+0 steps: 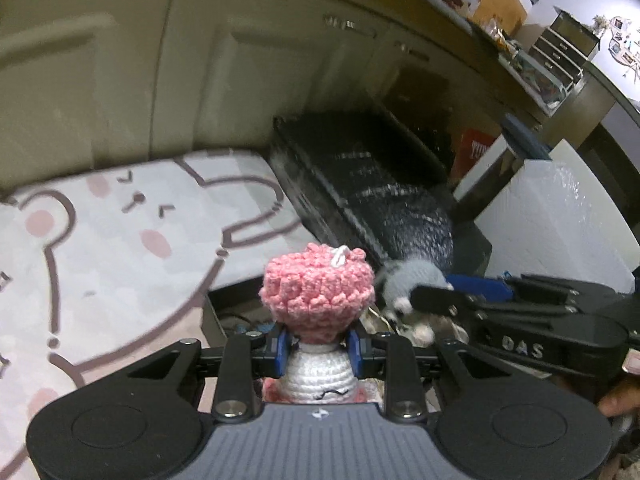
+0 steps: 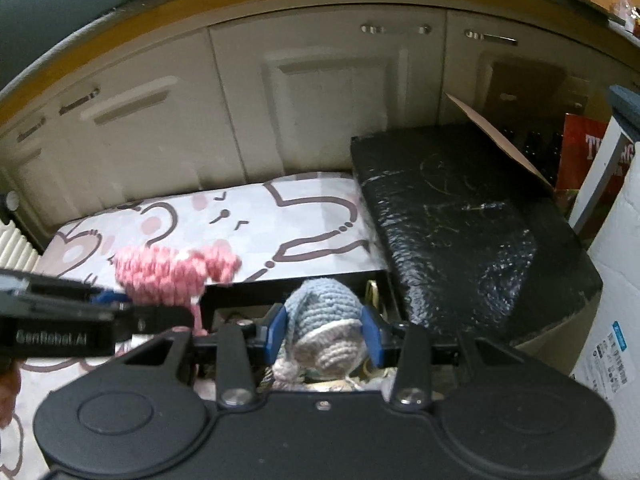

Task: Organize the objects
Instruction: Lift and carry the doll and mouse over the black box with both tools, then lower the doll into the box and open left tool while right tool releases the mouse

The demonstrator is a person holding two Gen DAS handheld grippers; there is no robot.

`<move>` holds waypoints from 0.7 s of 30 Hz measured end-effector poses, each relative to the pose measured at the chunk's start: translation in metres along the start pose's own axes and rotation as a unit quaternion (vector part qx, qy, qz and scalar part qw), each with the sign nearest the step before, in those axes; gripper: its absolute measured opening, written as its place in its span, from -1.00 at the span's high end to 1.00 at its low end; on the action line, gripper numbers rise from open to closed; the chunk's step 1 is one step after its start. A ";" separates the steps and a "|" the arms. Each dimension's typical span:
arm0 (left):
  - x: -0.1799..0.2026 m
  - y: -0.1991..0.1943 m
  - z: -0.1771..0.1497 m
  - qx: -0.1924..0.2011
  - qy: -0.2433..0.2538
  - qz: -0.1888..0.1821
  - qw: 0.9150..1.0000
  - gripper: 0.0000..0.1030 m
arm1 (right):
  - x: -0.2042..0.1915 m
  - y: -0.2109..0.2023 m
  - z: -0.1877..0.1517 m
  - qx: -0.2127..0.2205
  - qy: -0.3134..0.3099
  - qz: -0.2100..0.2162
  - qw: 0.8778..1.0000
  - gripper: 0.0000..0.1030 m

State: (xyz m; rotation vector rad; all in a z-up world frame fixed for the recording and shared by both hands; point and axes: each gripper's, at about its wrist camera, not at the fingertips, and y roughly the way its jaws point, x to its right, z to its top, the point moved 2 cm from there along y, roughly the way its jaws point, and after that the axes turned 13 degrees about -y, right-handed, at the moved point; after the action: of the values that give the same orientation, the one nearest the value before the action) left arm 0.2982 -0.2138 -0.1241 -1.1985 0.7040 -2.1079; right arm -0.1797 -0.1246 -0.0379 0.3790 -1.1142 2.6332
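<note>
My left gripper (image 1: 318,350) clenched on pink-capped white crochet doll (image 1: 318,292) at narrow neck; my right gripper (image 2: 325,336) grasping blue-hatted grey crochet doll (image 2: 326,320) across head. Both light, soft, squashy, non-slip; neck best hold. Long axes toward 12 o'clock, caps leading. Dolls over open black box (image 2: 384,280), bear-print mat (image 1: 120,240) at 10 o'clock

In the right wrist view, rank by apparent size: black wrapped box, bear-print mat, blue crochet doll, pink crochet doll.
1. black wrapped box
2. bear-print mat, partly hidden, so unsure
3-4. blue crochet doll and pink crochet doll look alike
</note>
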 end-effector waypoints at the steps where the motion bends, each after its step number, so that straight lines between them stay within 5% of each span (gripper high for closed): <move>1: -0.001 0.004 -0.001 -0.008 -0.008 -0.006 1.000 0.42 | 0.001 0.005 -0.001 0.000 -0.001 0.000 1.000 0.18; 11: -0.013 0.041 -0.013 -0.071 -0.089 -0.041 0.993 0.42 | 0.008 0.042 0.002 0.006 0.015 0.008 1.000 0.18; 16: -0.017 0.058 -0.015 -0.085 -0.082 -0.026 0.993 0.42 | 0.006 0.061 0.000 -0.014 0.014 0.012 1.000 0.18; 21: -0.005 0.072 -0.021 -0.093 -0.005 -0.009 0.996 0.42 | 0.006 0.067 -0.006 -0.032 0.000 0.005 0.999 0.18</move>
State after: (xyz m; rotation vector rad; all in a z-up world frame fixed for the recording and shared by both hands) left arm 0.2992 -0.2555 -0.1871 -1.3159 0.9046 -2.0860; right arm -0.2086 -0.1647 -0.0840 0.3604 -1.2008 2.5977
